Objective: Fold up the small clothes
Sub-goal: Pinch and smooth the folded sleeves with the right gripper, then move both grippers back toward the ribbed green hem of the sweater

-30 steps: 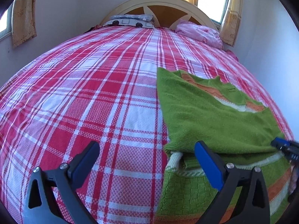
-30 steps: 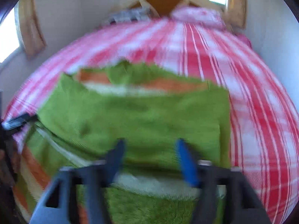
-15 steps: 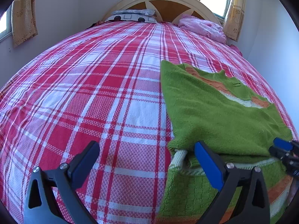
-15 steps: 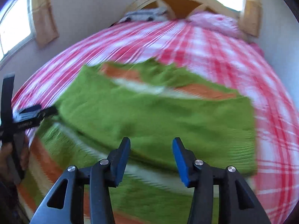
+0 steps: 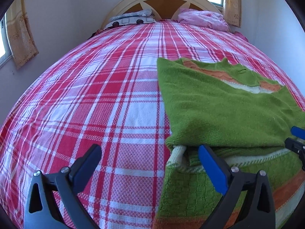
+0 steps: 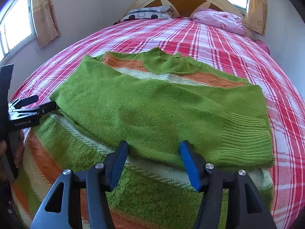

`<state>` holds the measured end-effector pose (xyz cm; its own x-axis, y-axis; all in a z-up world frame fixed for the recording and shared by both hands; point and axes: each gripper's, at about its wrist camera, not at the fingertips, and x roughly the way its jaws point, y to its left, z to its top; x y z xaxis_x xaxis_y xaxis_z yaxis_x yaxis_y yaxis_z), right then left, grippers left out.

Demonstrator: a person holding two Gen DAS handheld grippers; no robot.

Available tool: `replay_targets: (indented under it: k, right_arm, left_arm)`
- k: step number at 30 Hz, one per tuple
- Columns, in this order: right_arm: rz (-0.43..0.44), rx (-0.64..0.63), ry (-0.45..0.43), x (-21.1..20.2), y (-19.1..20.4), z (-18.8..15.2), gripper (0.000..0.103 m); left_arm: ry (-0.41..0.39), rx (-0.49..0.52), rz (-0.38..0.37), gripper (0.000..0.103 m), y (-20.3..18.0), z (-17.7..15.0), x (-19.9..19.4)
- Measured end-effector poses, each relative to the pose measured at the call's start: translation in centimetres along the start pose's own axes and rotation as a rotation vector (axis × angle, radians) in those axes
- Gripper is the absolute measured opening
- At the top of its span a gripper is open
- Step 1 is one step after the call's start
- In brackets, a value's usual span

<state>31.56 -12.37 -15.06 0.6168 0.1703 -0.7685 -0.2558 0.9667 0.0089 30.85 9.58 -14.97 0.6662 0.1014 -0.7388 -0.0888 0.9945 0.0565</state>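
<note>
Sweater (image 6: 152, 110): a small green knit with orange and cream stripes lies flat on the red-and-white checked bedspread (image 5: 95, 95), toward the near edge of the bed, collar toward the headboard (image 6: 183, 0). Both sleeves are folded across the chest, the cuff (image 6: 247, 145) of the upper one ending at the right side. The striped lower body remains unfolded, nearest the cameras.

Left gripper (image 5: 150, 158): jaws spread wide, nothing between them. One finger hangs over the bedspread, the other over the sweater's left edge, near where the sleeve fold begins. No contact can be confirmed.

Right gripper (image 6: 152, 154): jaws are opening, with no cloth pinched; the lower edge of the folded sleeve lies just beyond the fingertips, apparently released.

Assessment: the sleeve-folding step appears complete. The step in hand is the release and repositioning. The next move likely calls for both grippers to take the bottom hem at its two corners and carry it up toward the collar, keeping the sleeves flat underneath.
</note>
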Motion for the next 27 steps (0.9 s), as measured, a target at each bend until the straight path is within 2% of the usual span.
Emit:
replay_targets:
  k: [6, 13, 16, 27]
  right_arm:
    - [-0.045, -0.060, -0.019, -0.8, 0.9, -1.1, 0.064]
    - [-0.034, -0.015, -0.045, -1.8, 0.2, -1.3, 0.066]
    - [-0.031, 0.012, -0.033, -2.2, -0.2, -1.9, 0.070]
    - [-0.043, 0.052, -0.032, -4.2, -1.7, -4.7, 0.071]
  left_arm:
    - [0.001, 0.022, -0.028, 0.103, -0.5, -0.5, -0.8]
    - [-0.001, 0.040, -0.041, 0.103, -0.9, -1.0, -1.7]
    - [-0.012, 0.041, -0.049, 0.103, -0.9, -1.4, -2.5]
    - [-0.029, 0.039, -0.096, 0.103, -1.2, -3.1, -5.4]
